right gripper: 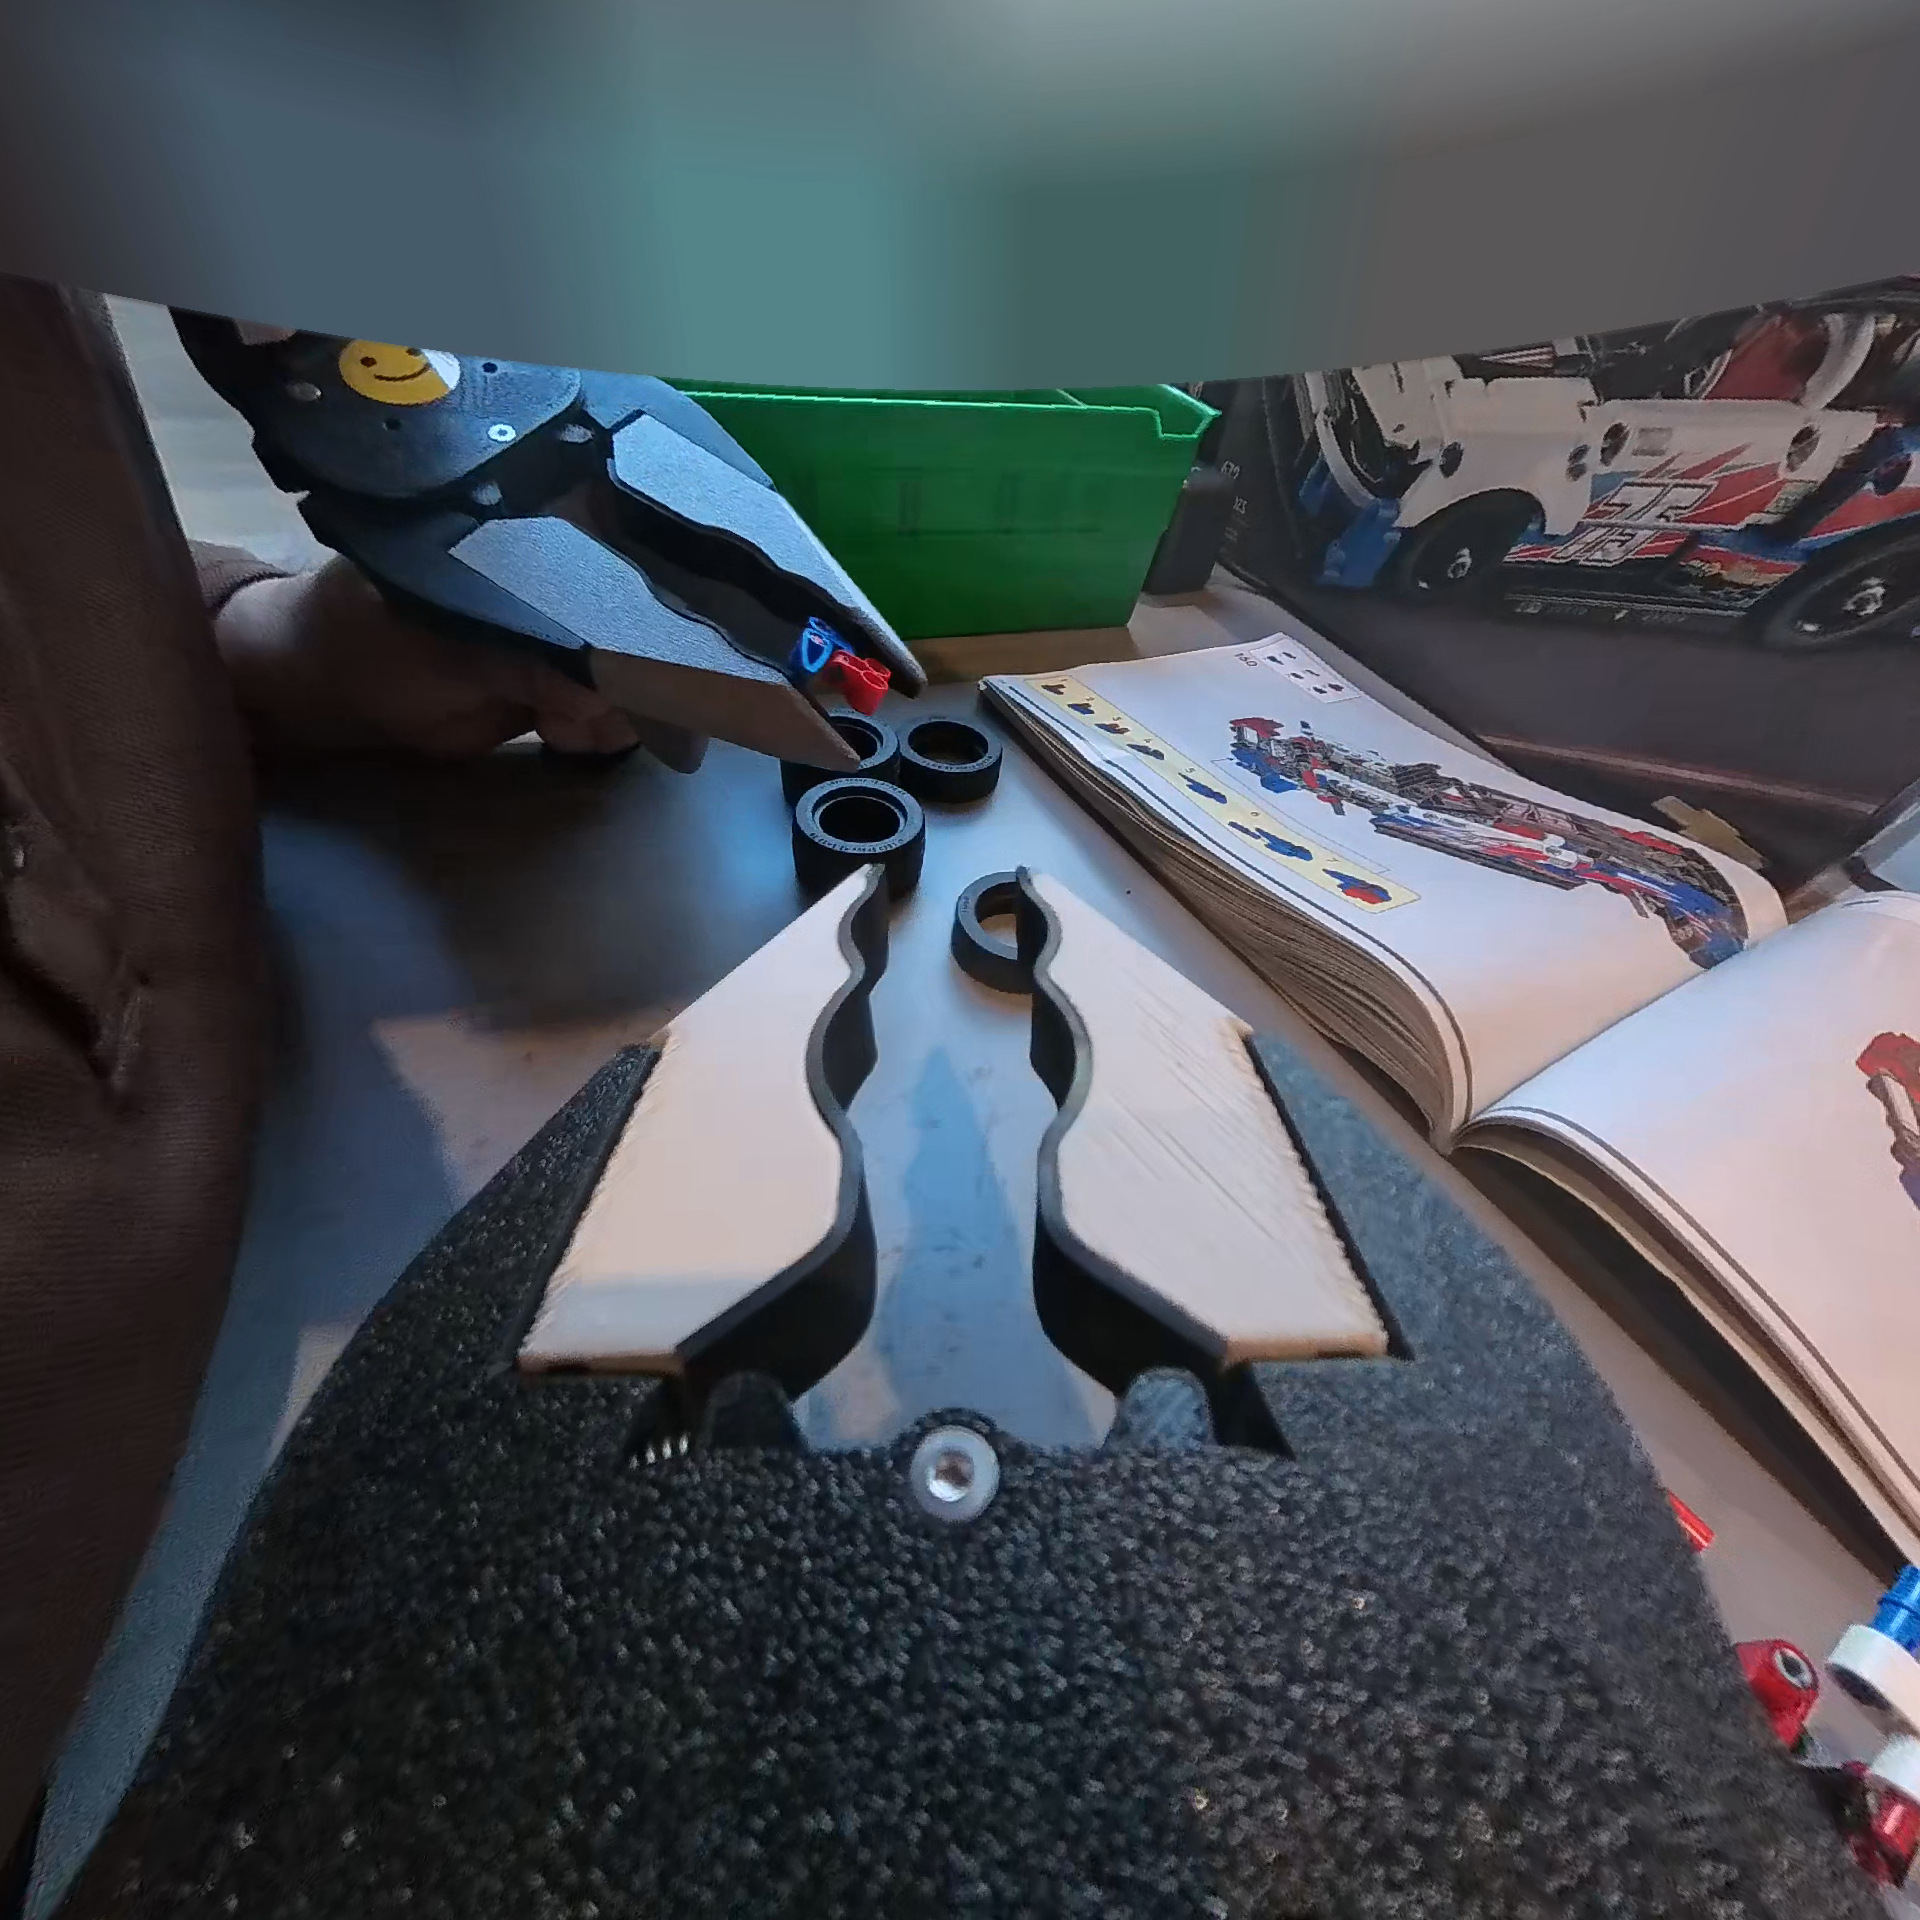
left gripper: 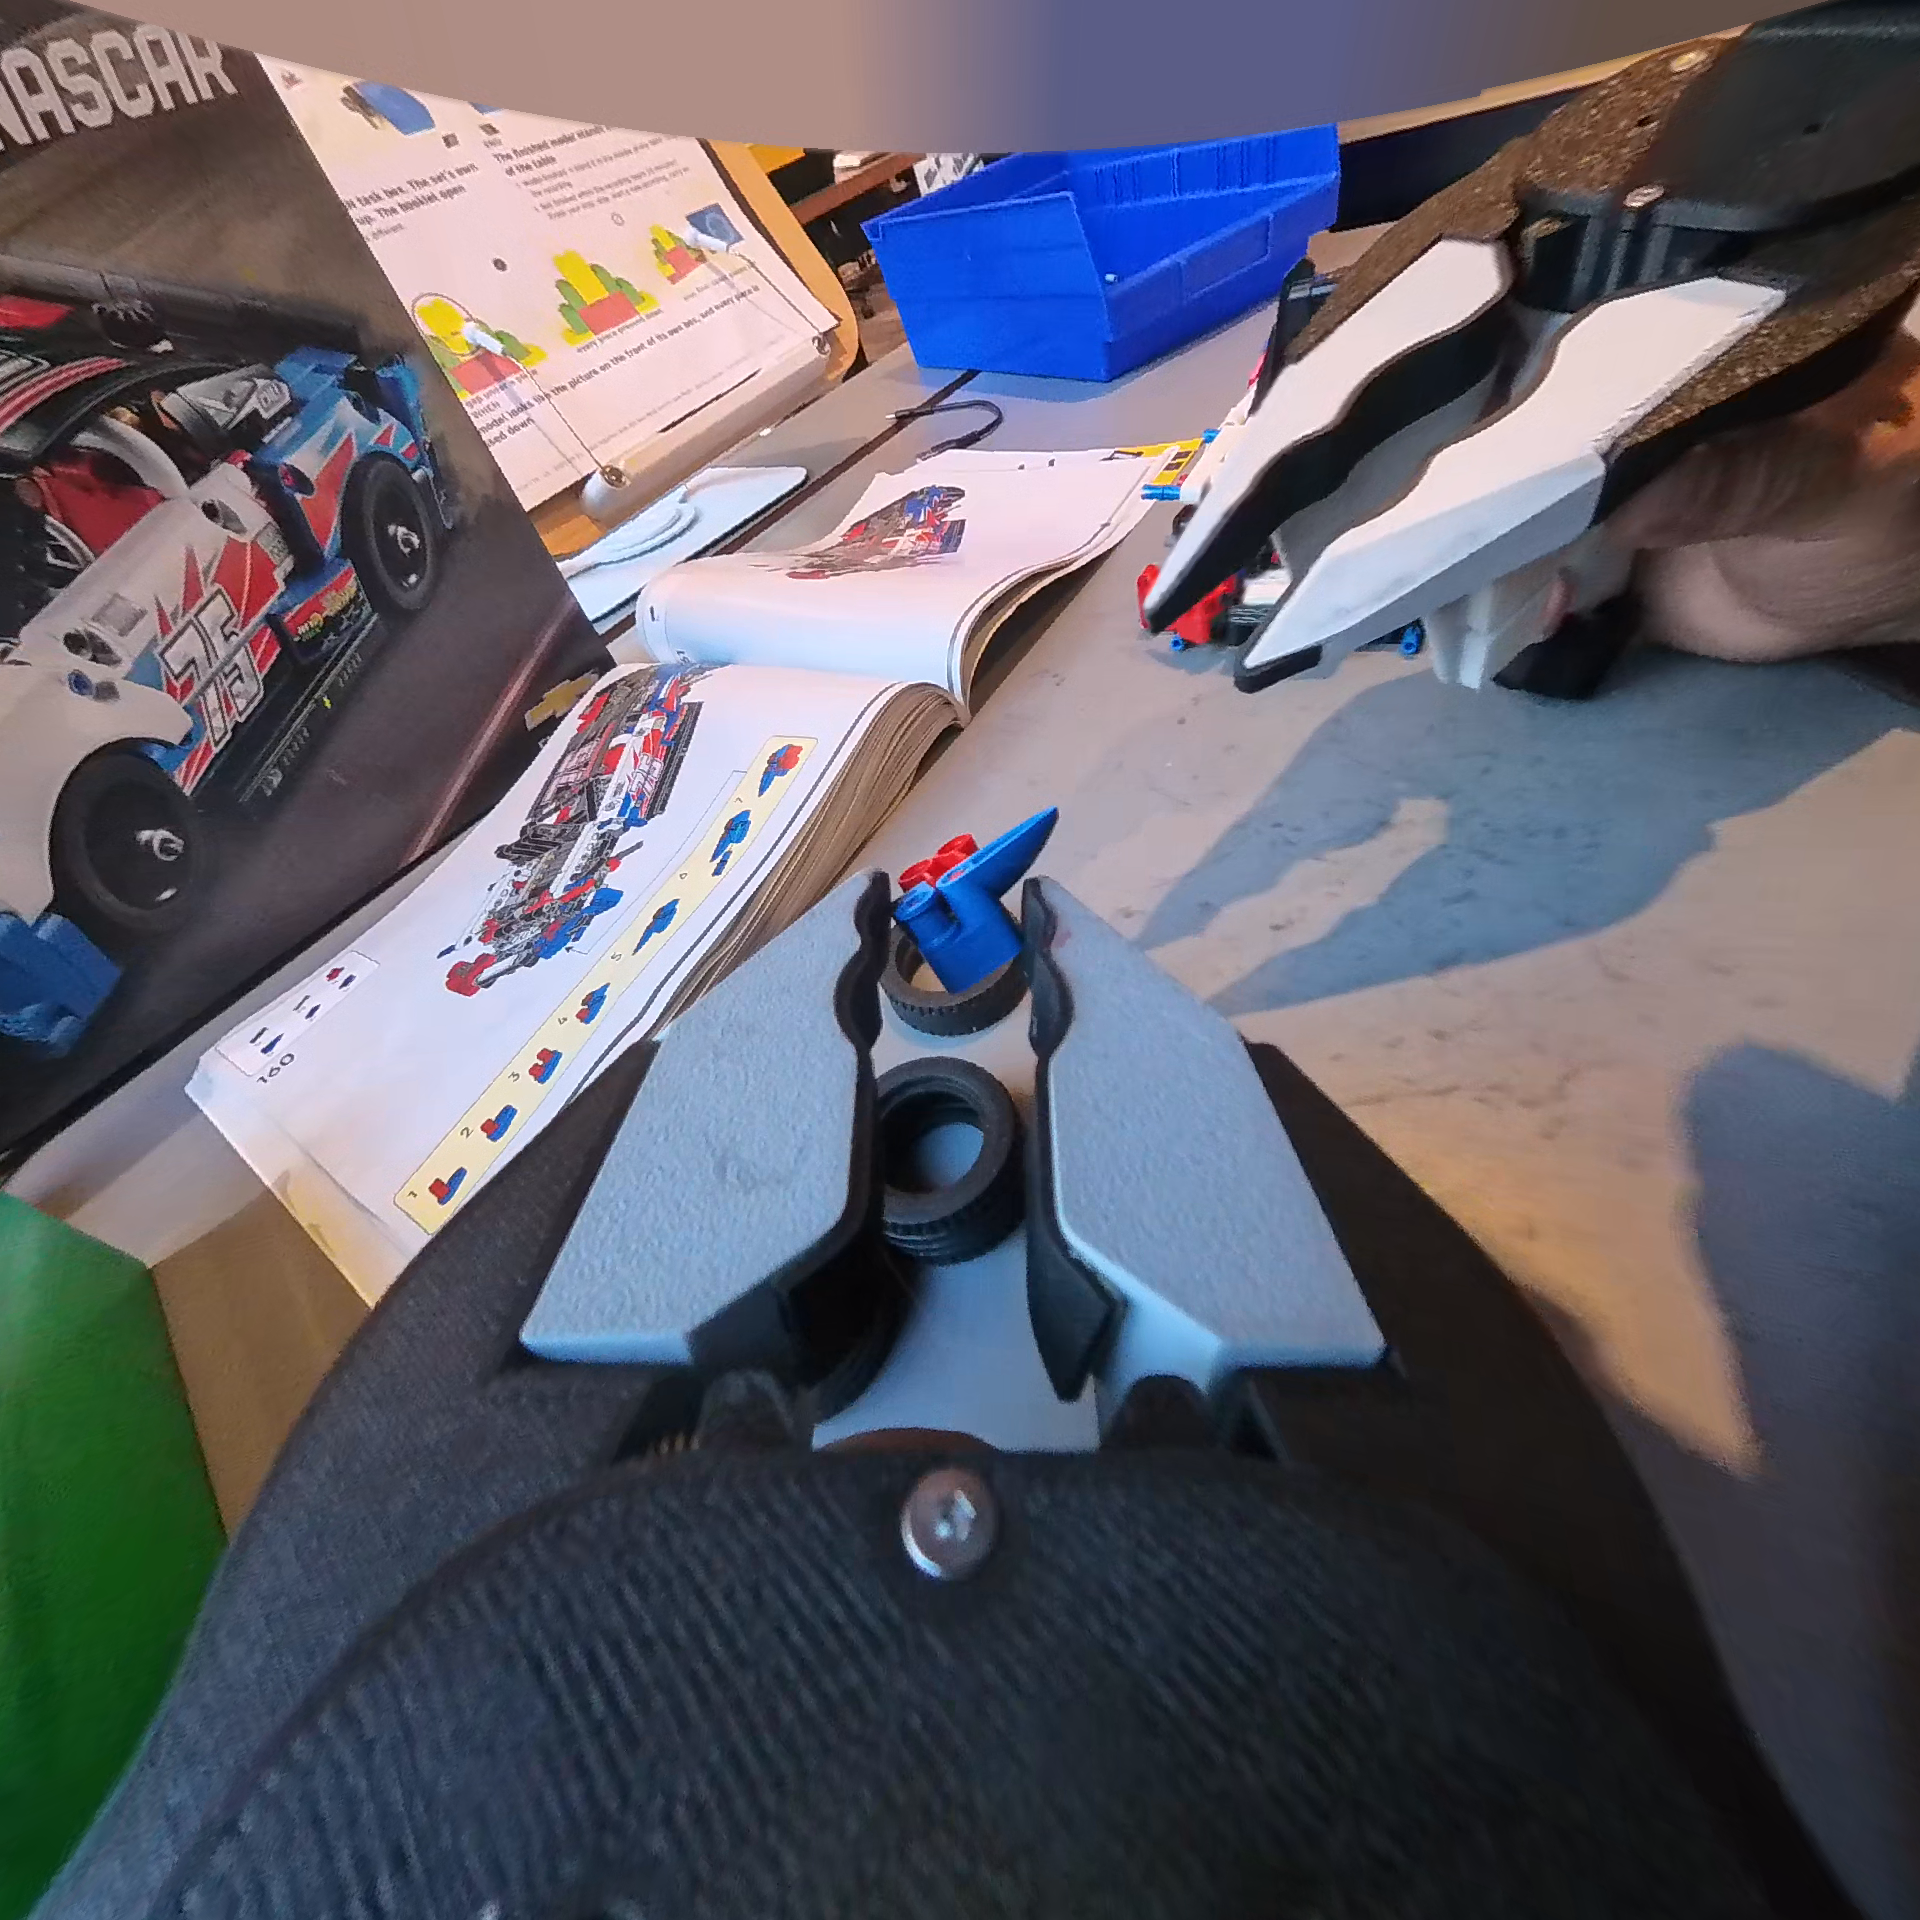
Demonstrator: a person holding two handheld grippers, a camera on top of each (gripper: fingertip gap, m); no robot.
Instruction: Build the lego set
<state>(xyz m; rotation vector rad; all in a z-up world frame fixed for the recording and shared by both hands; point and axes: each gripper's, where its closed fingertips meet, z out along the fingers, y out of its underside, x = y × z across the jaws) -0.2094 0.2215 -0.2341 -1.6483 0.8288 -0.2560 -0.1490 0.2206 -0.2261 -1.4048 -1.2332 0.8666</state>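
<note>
Pinching a small blue-and-red plastic Lego sub-assembly [left gripper: 971, 899] between its grey fingertips, the left gripper [left gripper: 956, 914] holds the piece clear of the grey tabletop [left gripper: 1403, 883], just above a cluster of small black rubber tyres [right gripper: 858, 826] that lie loose beneath it; the raised, tilted hold probably keeps the part's free end exposed for the next joint. In the right wrist view the same part shows at the tip of the dark fingers, over the tyres. The right gripper [right gripper: 951, 904], white-fingered, stands parted with nothing between its pads, low over the table with another black tyre [right gripper: 987, 930] just at its right fingertip, perhaps placed for a pickup, though I cannot tell its aim. The open instruction booklet [left gripper: 582, 935] lies flat beside the work so that its pictured steps face the builder, and the printed car box [left gripper: 208, 499] stands behind it. The partly built red, black and white model [left gripper: 1210, 597] sits on the table behind the right gripper, near a blue plastic bin [left gripper: 1101, 249]; a green bin [right gripper: 987, 509] stands behind the left.
</note>
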